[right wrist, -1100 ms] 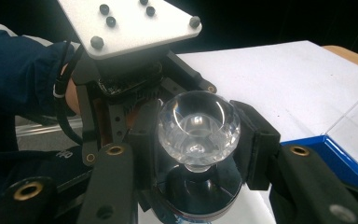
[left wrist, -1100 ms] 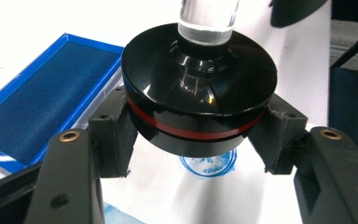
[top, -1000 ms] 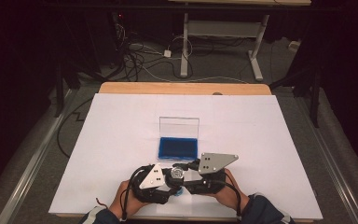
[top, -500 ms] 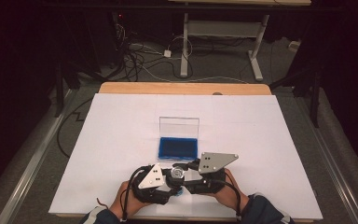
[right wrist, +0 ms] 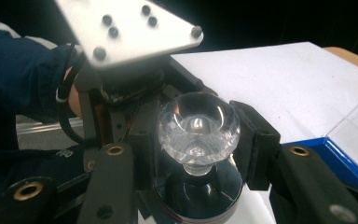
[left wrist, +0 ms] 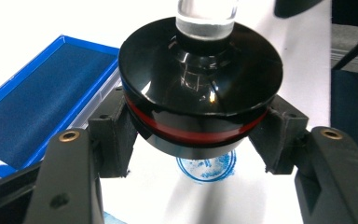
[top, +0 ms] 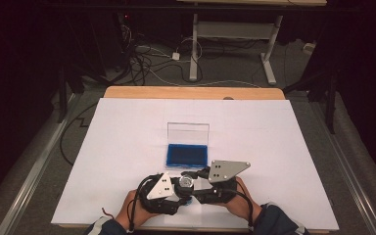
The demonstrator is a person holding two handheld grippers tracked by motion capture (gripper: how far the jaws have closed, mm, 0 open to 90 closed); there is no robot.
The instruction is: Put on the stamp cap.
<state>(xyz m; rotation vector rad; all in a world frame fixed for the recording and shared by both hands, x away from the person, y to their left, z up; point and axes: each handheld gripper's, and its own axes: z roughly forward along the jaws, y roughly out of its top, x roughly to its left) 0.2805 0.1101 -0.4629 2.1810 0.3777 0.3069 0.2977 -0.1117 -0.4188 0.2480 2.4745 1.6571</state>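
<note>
The stamp point(left wrist: 200, 88), a glossy black round body with a red band and a clear faceted knob point(right wrist: 198, 128), hangs just above a blue circular print point(left wrist: 206, 165) on the white bench point(top: 127, 147). The left claw point(left wrist: 200, 135) grips its body and the right claw point(right wrist: 198, 140) clamps its knob. The blue ink pad point(top: 186, 155) lies just beyond.

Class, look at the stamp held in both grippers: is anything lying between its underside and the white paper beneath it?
Nothing visible: under the stamp lies bare white paper bearing a blue round imprint. The ink pad sits off to one side.
</note>
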